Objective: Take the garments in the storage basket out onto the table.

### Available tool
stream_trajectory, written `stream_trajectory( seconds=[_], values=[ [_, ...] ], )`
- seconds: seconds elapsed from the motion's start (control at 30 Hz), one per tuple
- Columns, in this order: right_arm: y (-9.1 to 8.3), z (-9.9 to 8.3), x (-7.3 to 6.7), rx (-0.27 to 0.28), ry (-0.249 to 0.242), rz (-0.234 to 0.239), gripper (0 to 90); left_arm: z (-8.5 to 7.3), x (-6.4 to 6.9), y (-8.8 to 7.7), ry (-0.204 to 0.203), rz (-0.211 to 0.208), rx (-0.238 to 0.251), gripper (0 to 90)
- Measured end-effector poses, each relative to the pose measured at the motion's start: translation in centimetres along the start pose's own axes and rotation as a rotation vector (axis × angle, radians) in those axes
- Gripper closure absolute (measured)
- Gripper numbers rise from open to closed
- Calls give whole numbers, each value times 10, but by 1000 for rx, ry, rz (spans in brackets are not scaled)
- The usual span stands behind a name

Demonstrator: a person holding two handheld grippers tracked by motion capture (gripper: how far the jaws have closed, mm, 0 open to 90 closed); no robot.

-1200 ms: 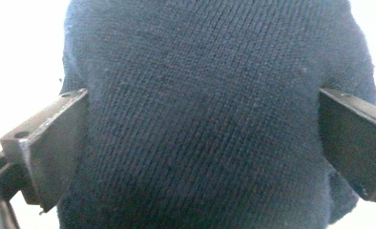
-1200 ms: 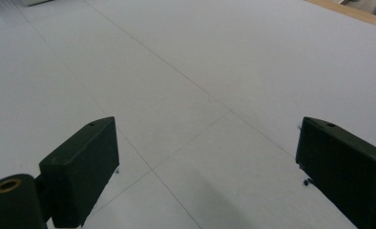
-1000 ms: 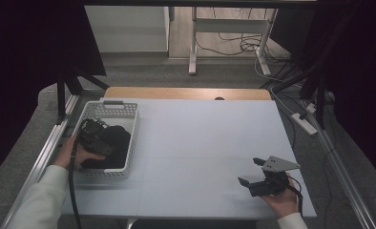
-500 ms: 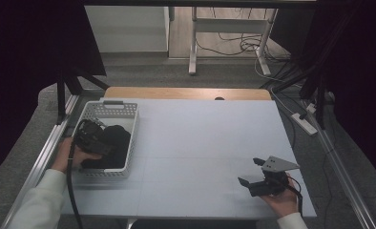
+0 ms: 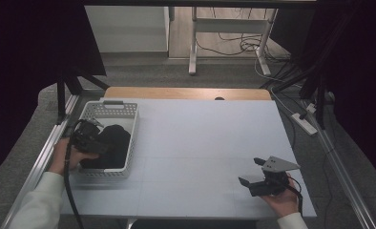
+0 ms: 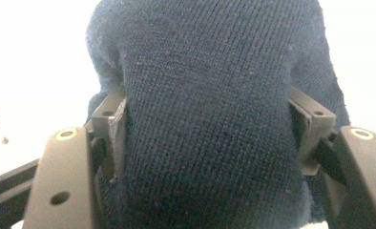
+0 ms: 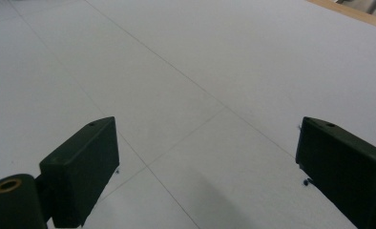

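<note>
1. High view: the left gripper (image 5: 83, 136) is down inside the white basket (image 5: 129, 143) at the table's left edge, with the person's left hand (image 5: 64, 155) behind it on the outer side.
2. A dark navy knitted cloth (image 5: 110, 145) lies in the basket, right at this gripper's tips.
3. Left gripper view: the knitted cloth (image 6: 210, 124) bulges up between the two black jaws, and both pads touch its sides. The jaws have just been closing, and they now pinch the cloth between them.
4. Beyond the cloth, only bright white shows in that view.
5. The right gripper (image 5: 255, 174) sits well apart from the left one, near the table's front right corner, held low over the pale grey table (image 5: 200, 138) by the right hand (image 5: 284, 198).
6. Right gripper view: its jaws are spread wide, with nothing between them but bare table (image 7: 210, 95).
7. A wooden strip (image 5: 186, 93) runs along the table's far edge, well ahead of both grippers.
</note>
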State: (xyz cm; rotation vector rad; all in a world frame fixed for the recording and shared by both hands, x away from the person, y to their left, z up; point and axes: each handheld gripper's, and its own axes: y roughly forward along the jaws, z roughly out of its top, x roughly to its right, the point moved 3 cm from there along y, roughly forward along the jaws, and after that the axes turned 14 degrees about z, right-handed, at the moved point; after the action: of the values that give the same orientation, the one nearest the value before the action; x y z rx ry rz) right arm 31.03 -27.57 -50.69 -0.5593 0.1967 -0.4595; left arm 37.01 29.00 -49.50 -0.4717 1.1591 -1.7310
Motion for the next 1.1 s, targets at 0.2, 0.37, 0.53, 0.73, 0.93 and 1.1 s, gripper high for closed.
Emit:
stream_trajectory(
  seconds=[0.2, 0.37, 0.53, 0.73, 0.93, 1.1],
  values=[
    [0, -1, 1, 2, 1, -3, 72, -4, 0, -4, -10, 15, 40, 354],
    [-1, -1, 1, 2, 0, -6, 72, -9, 1, -6, -30, 23, 79, 370],
    [-2, 0, 1, 5, -2, -10, 72, -12, -3, -7, -63, 10, 105, 376],
    [-2, 0, 1, 5, -1, -13, 72, -14, -5, -9, -108, 6, 143, 393],
    [-2, -1, 2, 2, 1, -16, 72, -17, -5, -10, -123, -2, 163, 416],
    [-2, -1, 2, 2, 1, -18, 73, -17, -3, -10, -99, -2, 158, 426]
  ],
)
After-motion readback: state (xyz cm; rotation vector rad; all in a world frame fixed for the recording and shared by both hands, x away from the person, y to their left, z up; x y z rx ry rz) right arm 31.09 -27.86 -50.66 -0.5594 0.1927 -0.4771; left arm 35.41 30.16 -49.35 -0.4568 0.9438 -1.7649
